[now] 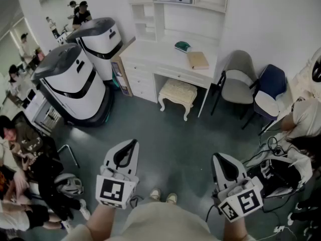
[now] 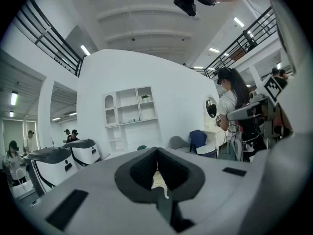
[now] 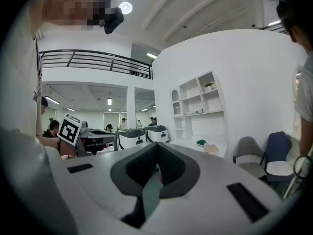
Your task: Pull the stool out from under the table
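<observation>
A cream upholstered stool [image 1: 178, 92] with white curved legs stands tucked halfway under the white desk [image 1: 150, 51] against the far wall. Both grippers hang over the grey floor well short of it, near the person's feet. My left gripper [image 1: 133, 143] is shut with nothing between its jaws, and its own view shows the dark pads [image 2: 146, 166] meeting on nothing. My right gripper [image 1: 217, 157] is likewise shut and empty, its pads [image 3: 168, 164] closed together. A sliver of cream shows through the notch under the left gripper's closed pads in the left gripper view.
Two large white-and-grey machines [image 1: 70, 82] [image 1: 102, 40] stand left of the desk. A grey chair [image 1: 239, 79] and a blue chair [image 1: 269, 92] stand to its right. A book [image 1: 197, 60] and a green object [image 1: 182, 46] lie on the desk. People sit at the left; cables [image 1: 273, 149] lie at the right.
</observation>
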`<state>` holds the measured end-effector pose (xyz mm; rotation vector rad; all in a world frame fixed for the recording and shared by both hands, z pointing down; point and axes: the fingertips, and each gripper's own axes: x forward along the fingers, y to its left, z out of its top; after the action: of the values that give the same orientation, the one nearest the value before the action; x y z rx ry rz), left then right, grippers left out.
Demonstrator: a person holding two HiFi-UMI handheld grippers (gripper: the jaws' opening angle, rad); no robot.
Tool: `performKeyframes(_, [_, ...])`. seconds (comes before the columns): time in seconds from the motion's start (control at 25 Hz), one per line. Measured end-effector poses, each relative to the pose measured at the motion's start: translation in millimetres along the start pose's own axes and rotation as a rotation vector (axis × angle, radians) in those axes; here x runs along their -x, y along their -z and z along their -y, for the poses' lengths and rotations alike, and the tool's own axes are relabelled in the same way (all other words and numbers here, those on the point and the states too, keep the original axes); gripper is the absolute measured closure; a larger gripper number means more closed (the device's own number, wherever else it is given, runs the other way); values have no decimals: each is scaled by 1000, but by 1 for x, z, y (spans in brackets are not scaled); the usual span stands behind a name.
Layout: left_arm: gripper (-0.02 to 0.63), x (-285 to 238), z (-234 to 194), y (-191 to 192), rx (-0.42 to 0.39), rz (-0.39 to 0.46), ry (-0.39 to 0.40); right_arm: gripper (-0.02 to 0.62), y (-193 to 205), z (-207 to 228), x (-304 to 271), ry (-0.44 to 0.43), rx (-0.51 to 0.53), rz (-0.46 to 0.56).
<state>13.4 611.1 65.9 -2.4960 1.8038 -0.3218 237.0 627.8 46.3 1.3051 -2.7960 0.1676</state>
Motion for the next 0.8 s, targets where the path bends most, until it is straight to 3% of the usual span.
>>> performKeyframes(0.6, [584,-6,18,-10,-8,15,12,574,-1,15,12,10,-34,12])
performKeyframes(0.8, [584,-9,21,-14,17,59,-2,573,-1,18,14,9,-43,55])
